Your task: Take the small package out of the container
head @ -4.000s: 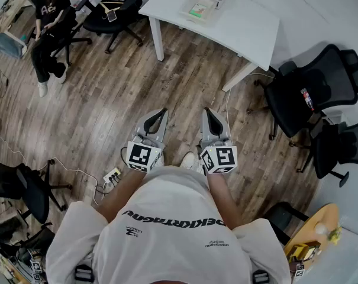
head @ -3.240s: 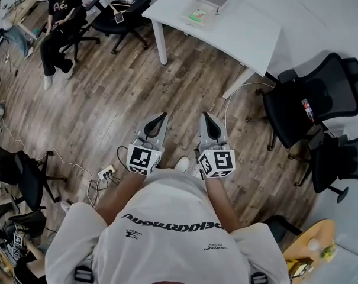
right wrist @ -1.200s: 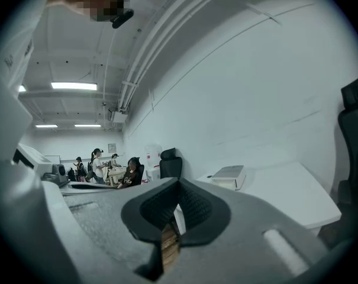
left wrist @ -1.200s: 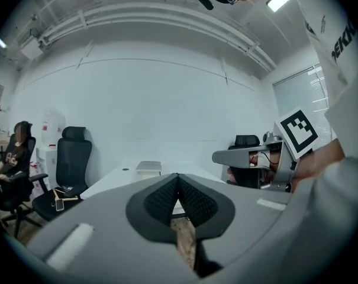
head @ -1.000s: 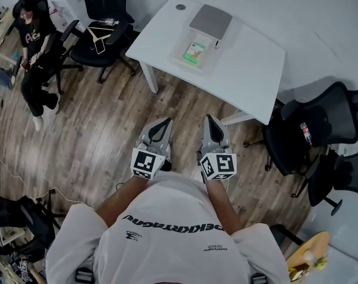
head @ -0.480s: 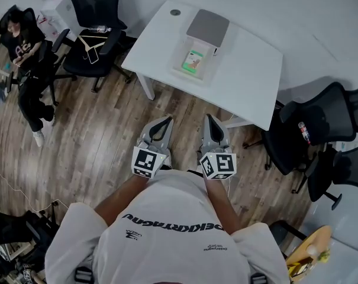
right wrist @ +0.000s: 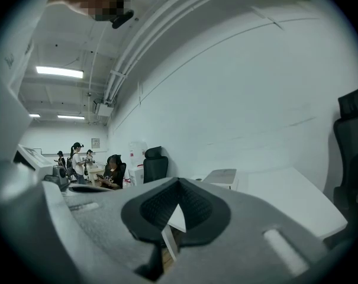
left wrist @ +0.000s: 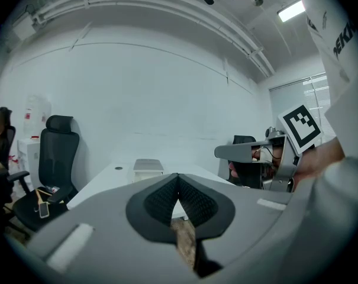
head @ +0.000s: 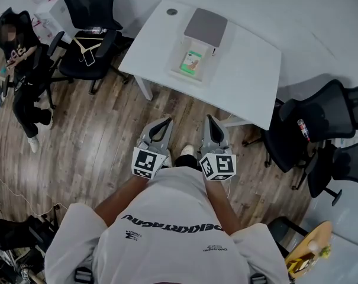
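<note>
The small package (head: 192,62), green and white, lies in a clear container (head: 189,77) on a white table (head: 244,70). A grey lid (head: 206,26) lies just beyond the container. Both grippers hang in front of my body over the wooden floor, short of the table's near edge. The left gripper (head: 165,121) is shut and empty, and so is the right gripper (head: 209,118). The left gripper view shows the container (left wrist: 148,169) far ahead past its closed tips (left wrist: 179,176). The right gripper view shows the container (right wrist: 221,177) beyond its closed tips (right wrist: 179,182).
Black office chairs stand left of the table (head: 87,16) and at the right (head: 321,108). A person (head: 19,58) sits in a chair at far left. The table's legs (head: 142,87) stand between me and the tabletop. A yellow round table (head: 309,256) shows at bottom right.
The table with the container has drawn closer and lower in the head view as I walked toward it. Both grippers stayed shut side by side in front of me.
</note>
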A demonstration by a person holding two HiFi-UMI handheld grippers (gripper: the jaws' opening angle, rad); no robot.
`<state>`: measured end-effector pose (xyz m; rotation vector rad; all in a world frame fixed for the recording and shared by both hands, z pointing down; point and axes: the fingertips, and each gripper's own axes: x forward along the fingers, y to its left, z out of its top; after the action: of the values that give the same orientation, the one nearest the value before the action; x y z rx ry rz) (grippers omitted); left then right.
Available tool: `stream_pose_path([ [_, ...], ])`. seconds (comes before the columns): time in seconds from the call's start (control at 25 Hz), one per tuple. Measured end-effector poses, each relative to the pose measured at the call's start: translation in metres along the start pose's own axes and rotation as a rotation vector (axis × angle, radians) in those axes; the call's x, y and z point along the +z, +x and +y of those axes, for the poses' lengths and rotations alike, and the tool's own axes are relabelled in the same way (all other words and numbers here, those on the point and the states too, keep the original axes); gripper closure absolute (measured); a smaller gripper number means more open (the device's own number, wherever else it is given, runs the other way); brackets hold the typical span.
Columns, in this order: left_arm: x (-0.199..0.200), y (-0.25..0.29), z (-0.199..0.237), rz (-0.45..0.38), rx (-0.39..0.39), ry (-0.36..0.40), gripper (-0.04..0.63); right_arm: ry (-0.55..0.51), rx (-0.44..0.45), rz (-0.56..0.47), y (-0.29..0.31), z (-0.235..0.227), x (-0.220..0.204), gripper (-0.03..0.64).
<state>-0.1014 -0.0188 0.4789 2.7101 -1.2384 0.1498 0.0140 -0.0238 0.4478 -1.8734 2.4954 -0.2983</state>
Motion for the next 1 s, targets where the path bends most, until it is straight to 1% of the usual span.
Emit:
stream_pose_path([
  [0.24, -0.001, 0.014, 0.002, 0.005, -0.006, 0.005, 0.597, 0.004, -0.003, 0.005, 0.009, -0.011, -0.002, 0.618],
  [0.44, 0.003, 0.032, 0.009, 0.008, 0.005, 0.012, 0.597, 0.007, 0.005, 0.005, 0.023, -0.023, 0.000, 0.618],
  [0.8, 0.002, 0.076, 0.018, 0.035, 0.028, 0.009, 0.597, 0.020, 0.039, 0.024, 0.051, -0.048, -0.006, 0.618],
  [1.0, 0.002, 0.103, 0.025, 0.045, 0.042, -0.005, 0.595, 0.019, 0.051, 0.035, 0.068, -0.063, -0.006, 0.618],
])
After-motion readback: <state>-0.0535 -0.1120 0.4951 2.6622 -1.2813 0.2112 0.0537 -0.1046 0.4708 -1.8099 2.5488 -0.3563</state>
